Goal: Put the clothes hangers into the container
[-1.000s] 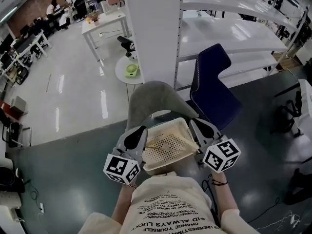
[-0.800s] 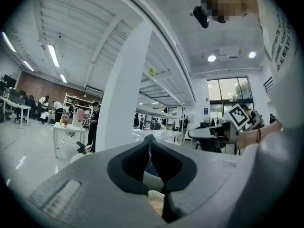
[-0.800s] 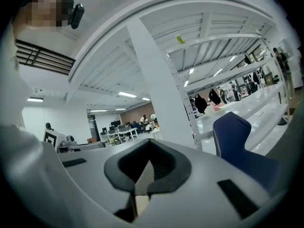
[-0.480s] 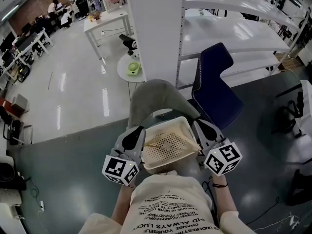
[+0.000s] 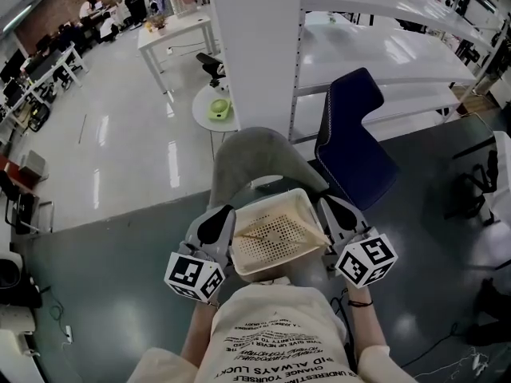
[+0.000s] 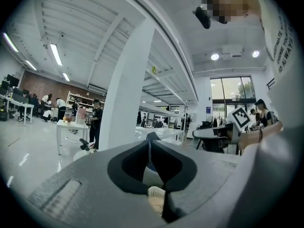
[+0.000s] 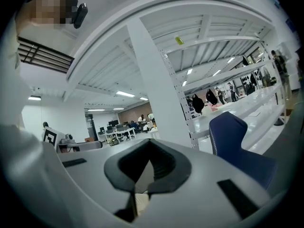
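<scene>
The left hand-held gripper (image 5: 232, 223) and right hand-held gripper (image 5: 322, 216) are each clenched on an opposite side rim of the container (image 5: 263, 270), held between them by the chair (image 5: 254, 159), with a hanger (image 5: 275, 230) lying inside, its long axis running gripper to gripper.

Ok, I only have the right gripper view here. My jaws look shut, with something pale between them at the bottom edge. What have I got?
Observer: The head view shows the right gripper clamped on the right rim of a cream perforated basket.
Operator: And the other side of it?
Observer: The left gripper is shut on the left rim, so the basket hangs between the two.
Operator: Anything inside yet?
Observer: Yes, what looks like one thin, pale hanger lies across the basket's floor.
</scene>
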